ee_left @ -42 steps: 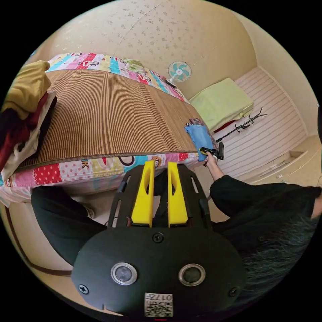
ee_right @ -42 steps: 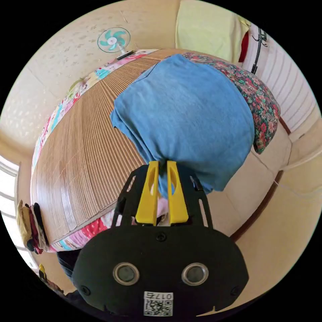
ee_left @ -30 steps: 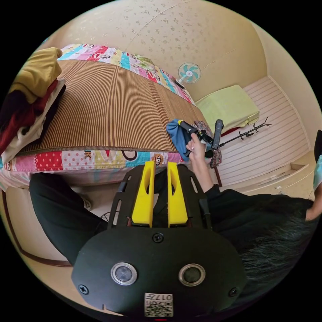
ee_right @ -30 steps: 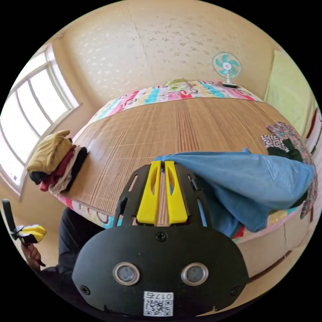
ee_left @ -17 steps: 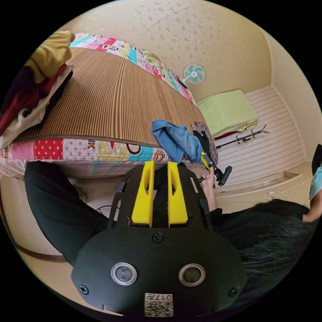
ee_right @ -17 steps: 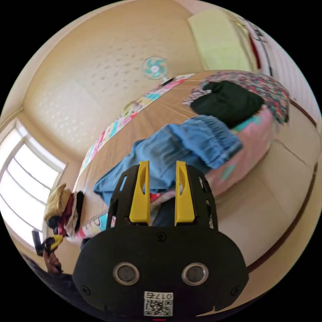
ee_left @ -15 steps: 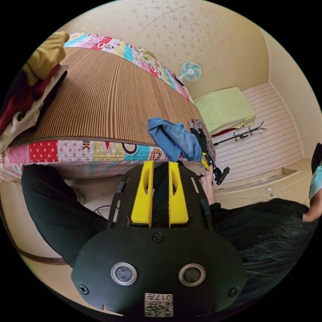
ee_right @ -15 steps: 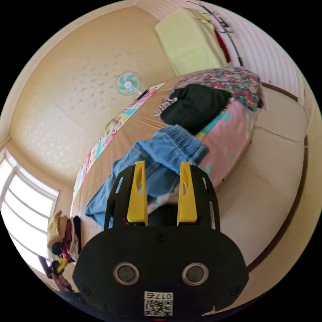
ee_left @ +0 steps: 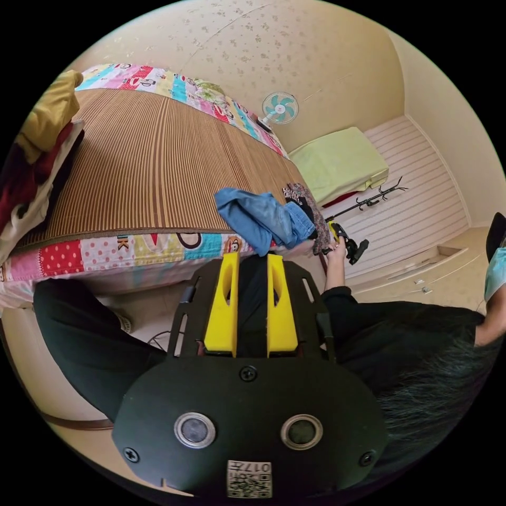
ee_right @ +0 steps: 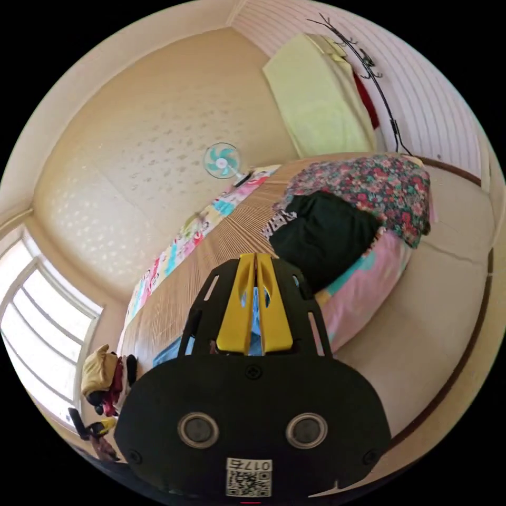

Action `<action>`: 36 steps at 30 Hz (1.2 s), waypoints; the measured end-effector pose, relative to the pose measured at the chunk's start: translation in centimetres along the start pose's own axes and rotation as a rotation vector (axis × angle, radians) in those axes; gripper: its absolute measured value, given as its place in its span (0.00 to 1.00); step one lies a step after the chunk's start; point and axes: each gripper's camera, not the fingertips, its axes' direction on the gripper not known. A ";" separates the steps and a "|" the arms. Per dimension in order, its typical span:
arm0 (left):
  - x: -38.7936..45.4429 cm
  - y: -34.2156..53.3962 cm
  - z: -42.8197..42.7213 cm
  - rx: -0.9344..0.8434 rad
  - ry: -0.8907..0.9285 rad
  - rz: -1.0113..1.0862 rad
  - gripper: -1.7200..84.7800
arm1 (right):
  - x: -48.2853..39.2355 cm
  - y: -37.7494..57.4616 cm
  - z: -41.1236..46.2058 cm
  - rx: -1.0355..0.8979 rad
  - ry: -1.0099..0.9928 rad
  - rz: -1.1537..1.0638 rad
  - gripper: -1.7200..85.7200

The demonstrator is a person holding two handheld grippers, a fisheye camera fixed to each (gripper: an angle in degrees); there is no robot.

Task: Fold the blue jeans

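Jeans (ee_left: 263,217) lie bunched at the mat's (ee_left: 153,163) near edge, just beside a dark garment (ee_right: 321,237). My right gripper (ee_right: 255,263) pinches their blue cloth, I judge to spread them; left gripper (ee_left: 252,263) hangs empty, jaws apart.

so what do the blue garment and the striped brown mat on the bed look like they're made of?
Blue jeans: soft, light-blue woven cloth, likely thin denim; it slumps in loose folds at the bed's edge, with a gathered band at one end. Matte.
Brown mat: looks like a bamboo or rattan slat mat; fine parallel ribs, lies flat and stiff, with a slight sheen. Could be synthetic.
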 end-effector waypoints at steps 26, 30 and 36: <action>-2.9 5.4 -5.1 0.095 -0.021 -0.028 0.12 | 4.3 5.4 -5.1 -0.156 -0.992 -0.317 0.04; -0.3 3.3 -7.4 0.146 0.054 0.107 0.13 | 0.3 4.7 -16.3 -0.070 -1.657 -0.614 0.04; 8.7 0.3 -10.5 0.166 0.139 0.422 0.17 | -6.5 4.8 -25.9 -0.107 -1.994 -0.636 0.04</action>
